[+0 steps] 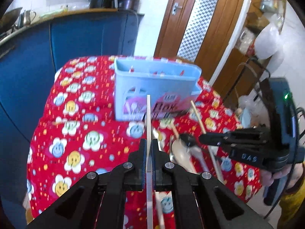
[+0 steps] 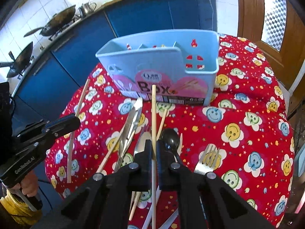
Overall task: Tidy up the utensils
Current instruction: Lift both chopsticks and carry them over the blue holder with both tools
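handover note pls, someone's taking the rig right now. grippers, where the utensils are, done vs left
Left hand-held gripper: shut on a chopstick, raised, tip toward the blue utensil box.
Right hand-held gripper: shut on a second chopstick, also pointing at the box.
Box stands upright at the far side of the red flowered tablecloth; its compartments look empty from here.
Loose on the cloth: black spoon, fork, tongs, more chopsticks and a silver spoon or knife under the right gripper.
Done: both chopsticks grasped. Left: drop them in the box, then sort the rest.

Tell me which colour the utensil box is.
Light blue, with a pink label; the utensil box shows best in the right wrist view.
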Action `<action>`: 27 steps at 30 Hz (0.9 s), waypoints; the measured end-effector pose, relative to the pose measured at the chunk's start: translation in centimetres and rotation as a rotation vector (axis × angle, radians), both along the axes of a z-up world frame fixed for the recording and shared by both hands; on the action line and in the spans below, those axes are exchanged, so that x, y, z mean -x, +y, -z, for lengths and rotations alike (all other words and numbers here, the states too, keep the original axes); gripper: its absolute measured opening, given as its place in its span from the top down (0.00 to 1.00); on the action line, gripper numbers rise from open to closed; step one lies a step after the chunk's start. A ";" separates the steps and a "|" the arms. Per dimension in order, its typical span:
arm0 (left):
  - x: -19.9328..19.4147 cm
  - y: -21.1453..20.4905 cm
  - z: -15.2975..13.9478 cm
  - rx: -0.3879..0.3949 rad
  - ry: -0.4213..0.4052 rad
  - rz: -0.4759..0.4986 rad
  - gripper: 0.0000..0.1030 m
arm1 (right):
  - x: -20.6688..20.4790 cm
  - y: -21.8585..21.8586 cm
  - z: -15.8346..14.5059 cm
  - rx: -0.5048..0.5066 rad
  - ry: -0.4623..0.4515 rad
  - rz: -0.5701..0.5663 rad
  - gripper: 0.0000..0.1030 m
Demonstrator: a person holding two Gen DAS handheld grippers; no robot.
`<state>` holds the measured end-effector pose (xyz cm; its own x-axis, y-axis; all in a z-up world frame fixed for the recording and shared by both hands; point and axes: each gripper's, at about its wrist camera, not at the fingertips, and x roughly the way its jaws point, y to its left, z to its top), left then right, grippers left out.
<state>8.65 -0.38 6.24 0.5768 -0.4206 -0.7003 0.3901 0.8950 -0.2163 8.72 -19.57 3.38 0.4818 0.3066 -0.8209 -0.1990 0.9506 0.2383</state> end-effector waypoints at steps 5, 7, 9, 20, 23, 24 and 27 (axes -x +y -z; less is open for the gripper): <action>-0.6 -0.2 -2.6 0.022 -0.118 -0.027 0.96 | -0.1 -1.0 -2.7 -0.045 -0.107 0.022 0.94; -1.1 -0.3 -3.7 0.040 -0.152 -0.044 0.96 | -0.2 -1.3 -4.1 -0.047 -0.169 0.046 0.94; -2.0 -0.5 -4.6 0.063 -0.178 -0.055 0.96 | -0.3 -1.5 -5.7 -0.055 -0.229 0.061 0.94; -9.8 -1.3 -8.2 0.137 -0.359 -0.202 0.96 | -3.5 -3.6 -11.8 -0.040 -0.566 0.197 0.94; -11.9 -1.2 -8.0 0.166 -0.381 -0.239 0.96 | -5.1 -3.9 -11.8 0.004 -0.657 0.234 0.94; -12.3 -1.2 -7.8 0.165 -0.398 -0.250 0.96 | -5.8 -4.0 -11.6 0.013 -0.682 0.242 0.94; -13.4 -1.5 -7.2 0.159 -0.434 -0.268 0.96 | -7.6 -4.3 -10.8 0.011 -0.705 0.243 0.94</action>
